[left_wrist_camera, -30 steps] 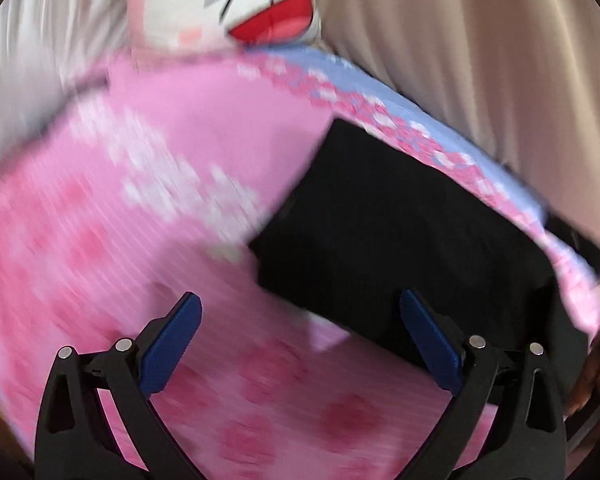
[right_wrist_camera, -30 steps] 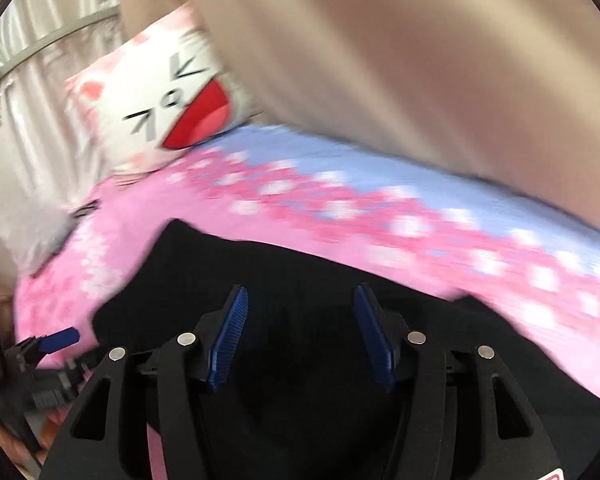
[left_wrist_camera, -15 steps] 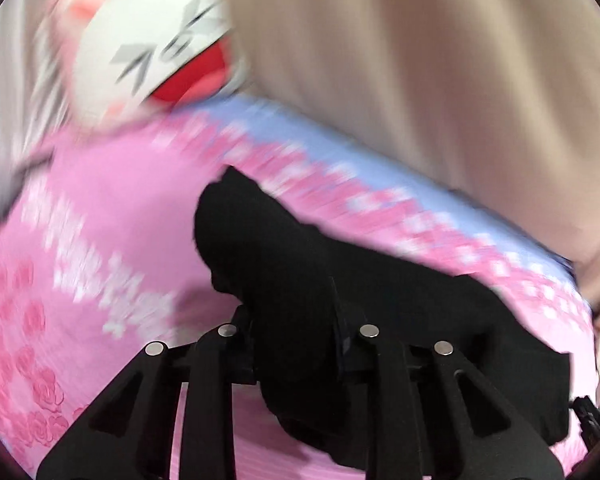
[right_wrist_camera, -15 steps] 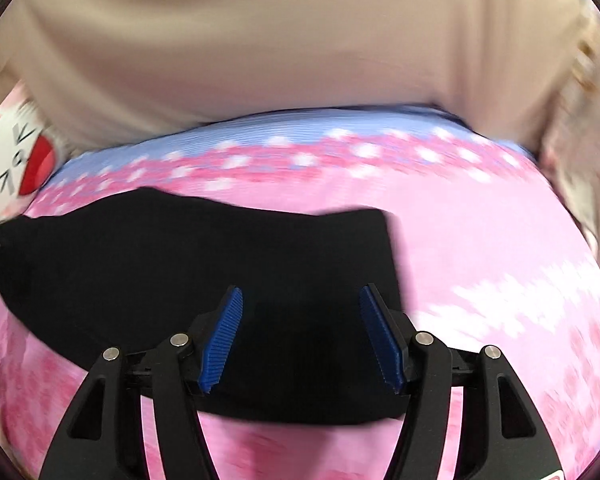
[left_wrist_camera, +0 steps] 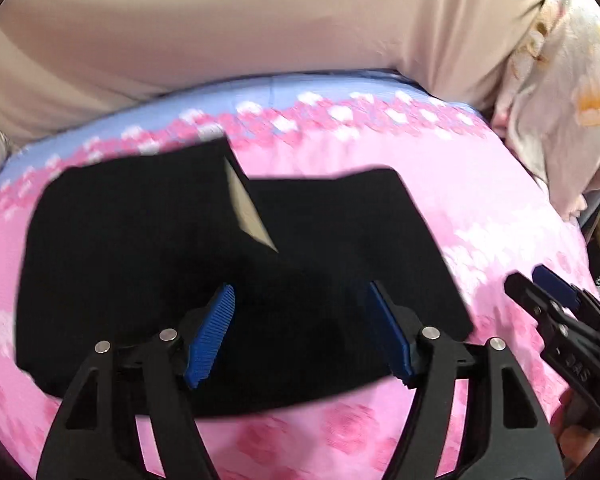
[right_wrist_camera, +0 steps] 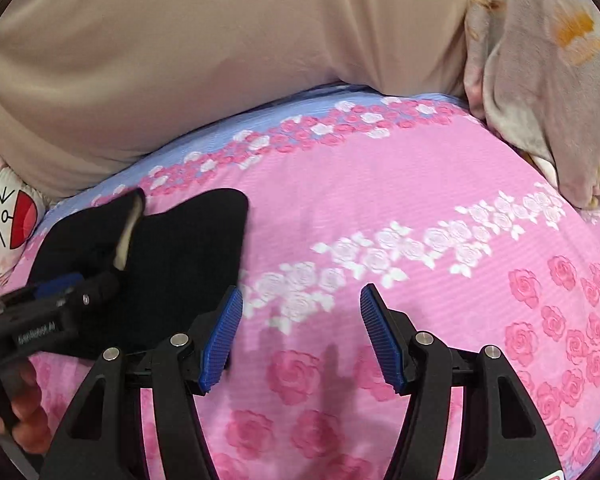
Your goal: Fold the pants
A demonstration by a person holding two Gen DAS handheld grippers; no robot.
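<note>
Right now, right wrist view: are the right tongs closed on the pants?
No. The right tongs stand open over bare pink sheet, with the pants off to their left.

Black pants [left_wrist_camera: 148, 264] lie folded on pink bedsheet; pale inner label showing.

Pink rose-print bedsheet w/ white rose band & blue floral border [right_wrist_camera: 380, 200] fills the view. Beige fabric backdrop [right_wrist_camera: 220, 60] runs 10 to 1 o'clock. Pale floral-print cloth [right_wrist_camera: 540, 80] bunched at 2 o'clock; white cartoon-face pillow w/ red mouth [right_wrist_camera: 8, 220] at 9 o'clock.
</note>
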